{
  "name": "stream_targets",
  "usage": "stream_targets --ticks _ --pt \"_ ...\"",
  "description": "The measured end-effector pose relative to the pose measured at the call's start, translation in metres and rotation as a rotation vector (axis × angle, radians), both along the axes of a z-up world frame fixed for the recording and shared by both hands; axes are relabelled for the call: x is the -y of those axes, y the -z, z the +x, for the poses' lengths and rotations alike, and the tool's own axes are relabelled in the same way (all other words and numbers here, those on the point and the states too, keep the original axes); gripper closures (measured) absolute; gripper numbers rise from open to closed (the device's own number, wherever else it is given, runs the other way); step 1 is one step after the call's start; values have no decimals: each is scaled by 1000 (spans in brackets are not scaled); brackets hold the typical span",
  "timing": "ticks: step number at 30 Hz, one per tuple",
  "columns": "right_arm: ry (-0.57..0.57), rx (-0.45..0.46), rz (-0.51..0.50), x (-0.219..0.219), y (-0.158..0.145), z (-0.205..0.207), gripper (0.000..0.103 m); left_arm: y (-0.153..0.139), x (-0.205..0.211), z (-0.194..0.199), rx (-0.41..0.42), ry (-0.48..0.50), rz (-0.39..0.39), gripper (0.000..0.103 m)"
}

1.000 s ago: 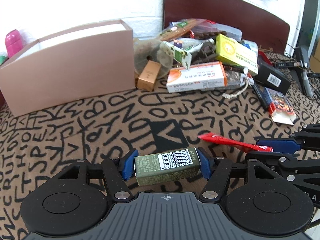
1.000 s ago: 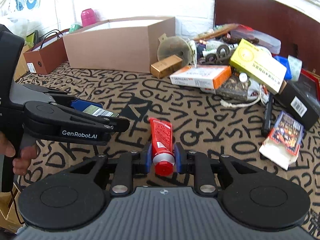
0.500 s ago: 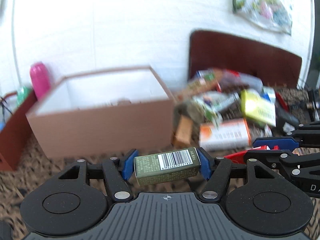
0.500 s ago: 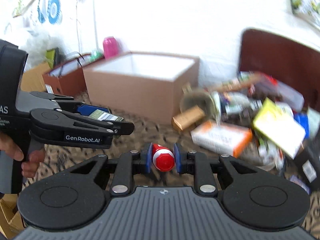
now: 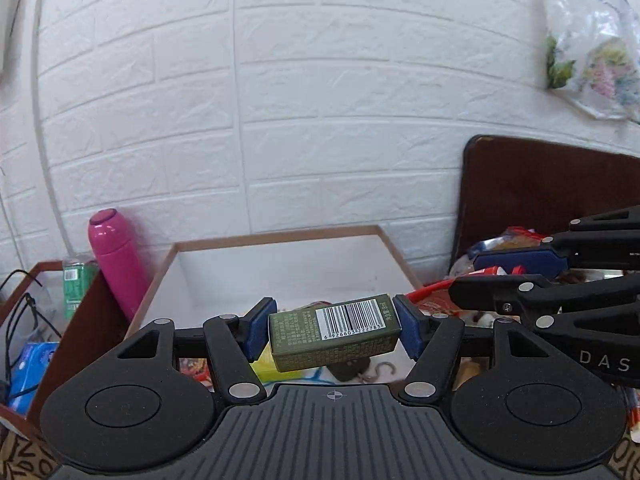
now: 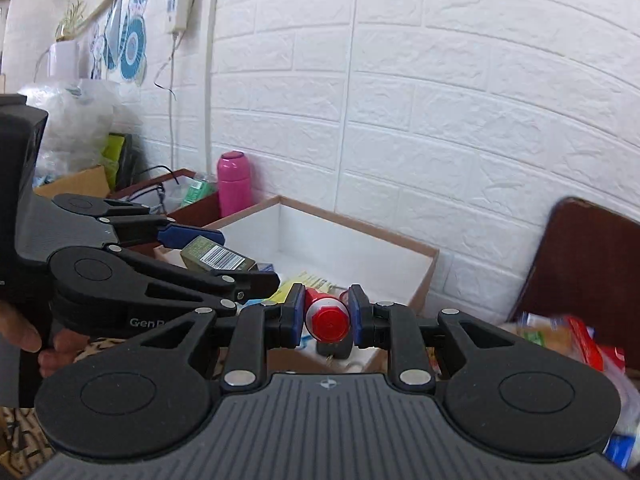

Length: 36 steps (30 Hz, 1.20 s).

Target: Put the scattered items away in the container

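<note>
Two hand-held grippers hang side by side over one open box [image 5: 394, 250], a brown-walled container with a white inside that stands against the white brick wall [image 5: 320, 100]. The left gripper [image 5: 334, 330] has its blue pads pressed on the two short ends of one olive-green carton [image 5: 316, 340], barcode face up, held crosswise and a little tilted. The right gripper [image 6: 326, 316] stands narrower, its pads clamped on one red-capped tube [image 6: 327, 322], cap toward the camera. Both loads are above the near part of the box, neither touching it. Down inside lie several small things, among them a yellow packet [image 6: 310, 280] and a dark object; the rest I cannot count. One pink bottle [image 5: 116, 258] stands upright just left of the box, beside a second, darker brown box [image 5: 80, 320] that holds a green bottle [image 5: 74, 288]. To the right a heap of packets [image 6: 560, 336] lies near a dark brown board [image 5: 540, 184]. A hand [image 6: 36, 340] grips the left gripper's handle.
</note>
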State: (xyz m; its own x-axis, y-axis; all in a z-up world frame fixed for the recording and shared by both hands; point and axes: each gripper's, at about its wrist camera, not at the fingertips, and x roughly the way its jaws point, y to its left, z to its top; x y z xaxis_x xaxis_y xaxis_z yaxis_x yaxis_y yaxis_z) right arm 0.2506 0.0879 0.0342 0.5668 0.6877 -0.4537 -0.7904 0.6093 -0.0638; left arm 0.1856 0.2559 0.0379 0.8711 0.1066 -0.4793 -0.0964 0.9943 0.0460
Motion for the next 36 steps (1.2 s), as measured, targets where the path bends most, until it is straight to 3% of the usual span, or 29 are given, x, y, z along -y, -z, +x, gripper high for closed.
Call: stream_targets --ticks 4,9,12,14,15,16,18,21,26,36 --pt "7 -30 -68 -31 25 38 77 18 -23 41 -61 -26 -36 37" --pt "12 -2 -151 -58 54 68 77 47 -39 77 -138 -44 -21 37" --pt "12 -2 -163 -69 68 83 75 59 -44 91 -182 -62 -3 26" --pt "38 8 -174 -71 74 89 48 63 -47 95 -213 -118 45 11" --pt "64 38 -175 -69 76 89 33 64 -49 95 -218 -148 74 1" --pt "78 64 -169 -66 77 89 24 65 -50 92 -206 -161 96 0" --pt "84 67 -149 -60 78 89 20 65 -52 84 -162 -152 105 0" --pt "97 45 -127 -54 79 87 10 62 -48 79 -166 -141 114 0" --pt "114 58 -151 -49 76 75 5 54 -36 69 -151 -151 171 0" --pt "119 88 -144 -26 45 31 1 23 -23 17 -111 -163 163 0"
